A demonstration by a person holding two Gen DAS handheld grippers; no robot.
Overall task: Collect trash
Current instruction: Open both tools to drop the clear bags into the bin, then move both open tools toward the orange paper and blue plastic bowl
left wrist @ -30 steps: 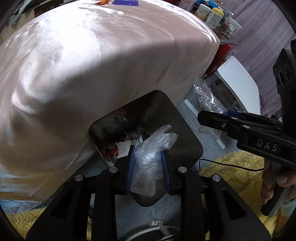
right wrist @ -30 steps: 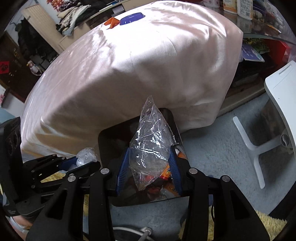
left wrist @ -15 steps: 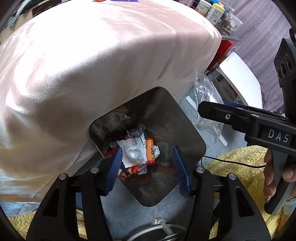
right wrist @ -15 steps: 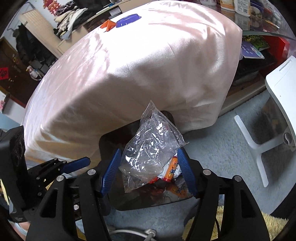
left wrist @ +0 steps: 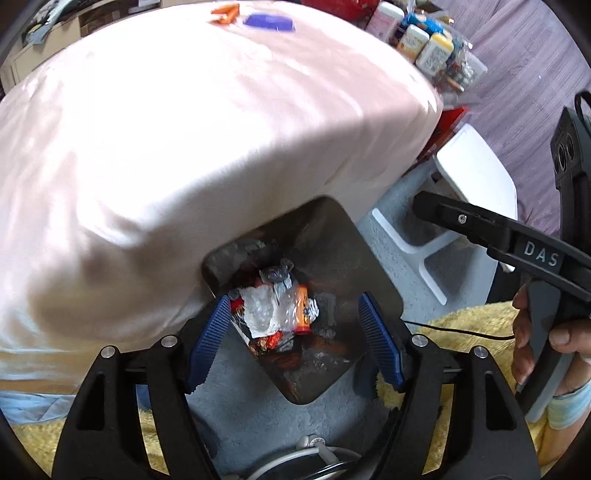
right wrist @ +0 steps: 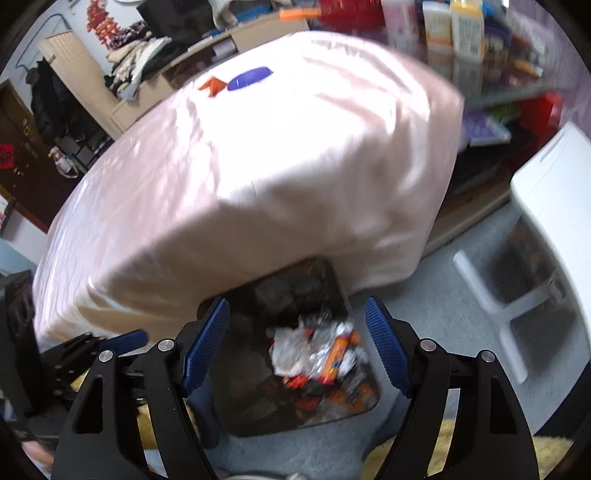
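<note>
Your left tongs (left wrist: 293,338) and right tongs (right wrist: 295,345), just opened and empty, hang directly above the bin (left wrist: 369,280), its trash (left wrist: 273,310) straight below.

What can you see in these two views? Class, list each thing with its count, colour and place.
Trash bin: one, dark, on the floor against the draped table.
Trash: a pile, clear, white, orange and red, inside the bin.
Tablecloth: one, pale pink, draped over the table.
Lid: one, blue, on the tablecloth's far end.
Stool: one, white, right of the bin.
Rug: one, yellow, near the floor edge.
Left gripper: one, black with blue pads, open above the bin.
Right gripper: the same, open above the bin.
</note>
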